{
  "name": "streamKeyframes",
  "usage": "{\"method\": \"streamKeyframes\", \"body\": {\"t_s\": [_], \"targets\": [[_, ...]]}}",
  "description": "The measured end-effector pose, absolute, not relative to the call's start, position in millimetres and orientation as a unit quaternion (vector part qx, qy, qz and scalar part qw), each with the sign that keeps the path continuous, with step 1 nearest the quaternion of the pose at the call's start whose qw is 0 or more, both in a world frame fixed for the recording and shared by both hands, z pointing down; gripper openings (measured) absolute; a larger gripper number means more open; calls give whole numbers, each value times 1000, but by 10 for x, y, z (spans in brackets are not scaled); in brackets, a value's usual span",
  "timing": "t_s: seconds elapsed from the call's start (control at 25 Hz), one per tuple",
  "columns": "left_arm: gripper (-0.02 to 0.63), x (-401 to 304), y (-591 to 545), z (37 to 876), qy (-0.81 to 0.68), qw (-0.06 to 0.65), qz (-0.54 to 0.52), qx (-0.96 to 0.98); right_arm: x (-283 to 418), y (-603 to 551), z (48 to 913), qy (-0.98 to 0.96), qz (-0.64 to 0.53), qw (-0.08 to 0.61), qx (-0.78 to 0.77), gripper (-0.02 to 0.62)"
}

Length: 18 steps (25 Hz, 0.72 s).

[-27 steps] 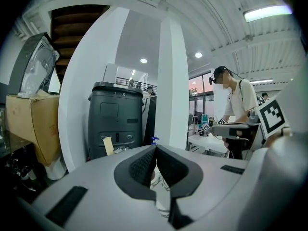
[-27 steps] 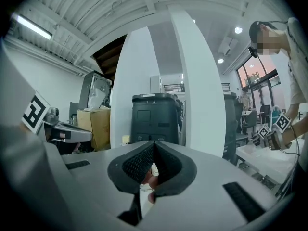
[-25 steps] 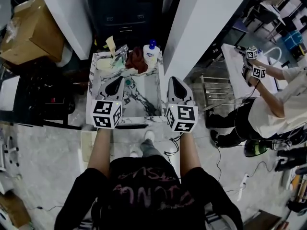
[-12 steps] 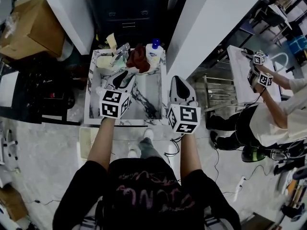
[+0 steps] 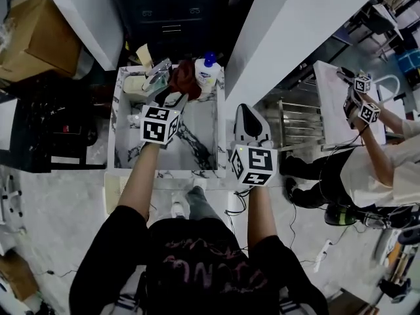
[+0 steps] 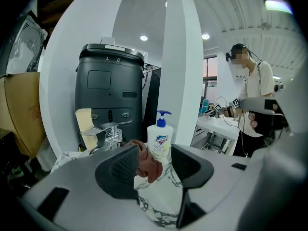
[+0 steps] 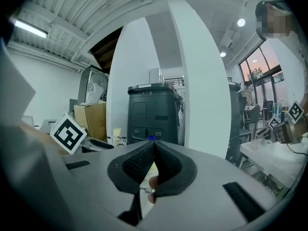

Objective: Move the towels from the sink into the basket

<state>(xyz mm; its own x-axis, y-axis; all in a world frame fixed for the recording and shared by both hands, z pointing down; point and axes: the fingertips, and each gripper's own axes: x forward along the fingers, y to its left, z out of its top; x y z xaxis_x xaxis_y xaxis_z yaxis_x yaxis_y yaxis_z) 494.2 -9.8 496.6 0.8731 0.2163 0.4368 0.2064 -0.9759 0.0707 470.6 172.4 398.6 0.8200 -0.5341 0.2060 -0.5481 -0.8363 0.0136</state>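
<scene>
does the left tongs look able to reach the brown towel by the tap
Probably yes: the left tongs, just opened and empty, point straight at the brown towel; nothing blocks the way.

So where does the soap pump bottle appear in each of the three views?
Head view: soap bottle at the sink's far rim, top centre.
Left gripper view: centre, just right of the brown towel.
Right gripper view: only a blue tip, probably its pump, over the shut tongs.
Shared landmark: dark grey cabinet behind it.

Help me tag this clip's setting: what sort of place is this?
Probably a workshop or lab, not a home: a marble-look sink standing alone, a cardboard box nearby, and another person working at a white table.
</scene>
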Motion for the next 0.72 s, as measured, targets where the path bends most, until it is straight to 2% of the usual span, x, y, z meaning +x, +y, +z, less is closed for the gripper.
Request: {"method": "streamKeyframes", "body": {"t_s": [0.72], "targets": [[236,5696,-237,5873,80,17,323,943,5337,1885,4398,-278,137,47,950,14]]}}
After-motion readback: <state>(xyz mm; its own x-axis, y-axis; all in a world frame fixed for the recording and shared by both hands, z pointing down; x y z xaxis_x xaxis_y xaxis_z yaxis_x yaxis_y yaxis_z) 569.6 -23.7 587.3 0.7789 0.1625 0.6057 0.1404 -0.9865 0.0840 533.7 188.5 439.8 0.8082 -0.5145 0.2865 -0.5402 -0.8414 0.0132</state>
